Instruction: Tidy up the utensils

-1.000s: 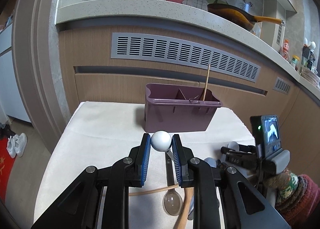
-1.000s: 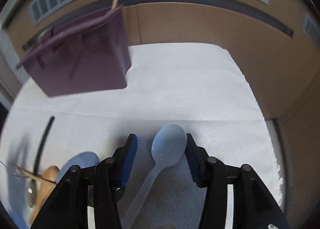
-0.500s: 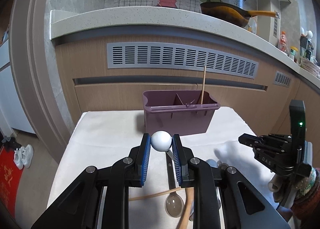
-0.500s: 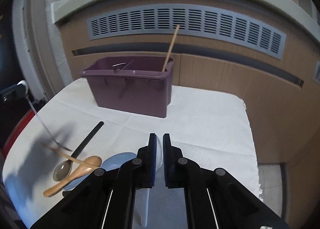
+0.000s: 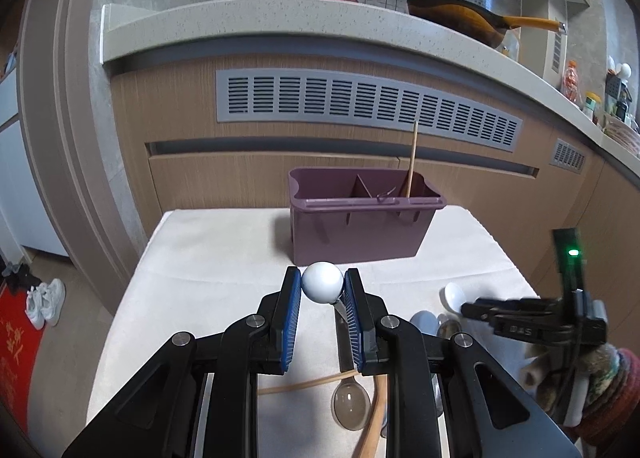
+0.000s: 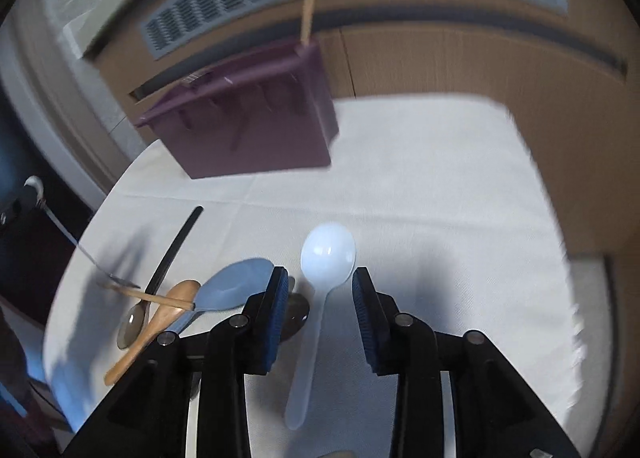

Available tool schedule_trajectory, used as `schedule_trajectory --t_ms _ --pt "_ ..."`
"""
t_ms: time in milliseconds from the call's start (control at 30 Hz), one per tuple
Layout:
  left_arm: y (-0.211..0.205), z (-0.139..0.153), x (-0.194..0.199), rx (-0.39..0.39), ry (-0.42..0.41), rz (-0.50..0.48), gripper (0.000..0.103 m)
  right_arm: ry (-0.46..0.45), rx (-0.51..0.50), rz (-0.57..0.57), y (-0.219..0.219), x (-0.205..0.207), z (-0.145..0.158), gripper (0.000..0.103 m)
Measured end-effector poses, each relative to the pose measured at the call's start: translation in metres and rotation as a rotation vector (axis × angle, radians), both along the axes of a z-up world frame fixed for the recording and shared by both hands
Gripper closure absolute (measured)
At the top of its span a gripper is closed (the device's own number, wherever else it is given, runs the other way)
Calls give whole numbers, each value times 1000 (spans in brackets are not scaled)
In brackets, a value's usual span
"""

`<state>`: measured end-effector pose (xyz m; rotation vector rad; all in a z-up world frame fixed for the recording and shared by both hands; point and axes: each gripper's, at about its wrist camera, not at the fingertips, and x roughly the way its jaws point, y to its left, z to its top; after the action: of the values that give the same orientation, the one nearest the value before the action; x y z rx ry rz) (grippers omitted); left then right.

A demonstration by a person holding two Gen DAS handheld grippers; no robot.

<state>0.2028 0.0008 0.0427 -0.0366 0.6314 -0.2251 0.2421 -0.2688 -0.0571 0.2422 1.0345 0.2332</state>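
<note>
My left gripper [image 5: 322, 284] is shut on the white ball end [image 5: 322, 287] of a thin metal utensil and holds it above the cloth. In the right wrist view its stem [image 6: 66, 234] slants down to a small pronged tip. A white plastic spoon [image 6: 328, 250] lies on the cloth between the blue pads of my right gripper [image 6: 318, 282]. Those jaws are opening and the pads do not touch the spoon. The purple divided utensil box [image 5: 360, 230] stands at the back of the table with one chopstick [image 5: 412, 156] upright in its right compartment.
A blue spoon [image 6: 232, 290], a wooden spoon [image 6: 160, 318], a black-handled clear spoon [image 6: 172, 254] and a chopstick [image 6: 148, 296] lie heaped left of my right gripper. Wooden cabinets with a grey vent [image 5: 360, 106] stand behind the white-clothed table [image 5: 208, 258].
My right gripper was open around the white spoon, then shut and tipped up, and now points down again with its jaws apart around the spoon. The left gripper has kept still.
</note>
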Motion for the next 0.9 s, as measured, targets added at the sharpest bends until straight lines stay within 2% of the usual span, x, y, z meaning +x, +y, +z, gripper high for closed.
schedule_trajectory --t_ms 33,67,100,267,333,367,433,567,733,800,900 --pt "0 -1 1 0 5 -1 80 10 -6 -9 2 3 -5 70" --pt "0 -3 1 0 9 0 80 -26 -20 -15 5 2 -3 69" --pt "1 -4 3 -2 14 1 80 -39 -69 -16 11 5 -3 66" --pt "3 -8 5 -14 26 10 80 -57 -272 7 41 21 -6 66" --pt "3 -7 4 -6 24 9 80 -60 -310 18 46 23 -6 66" --pt "3 -7 4 -2 24 8 80 -62 -309 28 46 22 -4 72" --pt "1 -6 4 23 20 3 80 -86 -305 44 46 18 2 72" --pt "-3 2 3 64 -3 -5 80 -216 -237 69 40 1 34 72" --pt "-7 12 1 67 -36 -7 80 -340 -191 79 39 -12 65 72" --pt "-6 23 3 60 -62 -1 80 -419 -176 70 38 -16 89 72" --pt "-2 57 14 33 -122 -5 80 -579 -163 47 44 -9 143 72"
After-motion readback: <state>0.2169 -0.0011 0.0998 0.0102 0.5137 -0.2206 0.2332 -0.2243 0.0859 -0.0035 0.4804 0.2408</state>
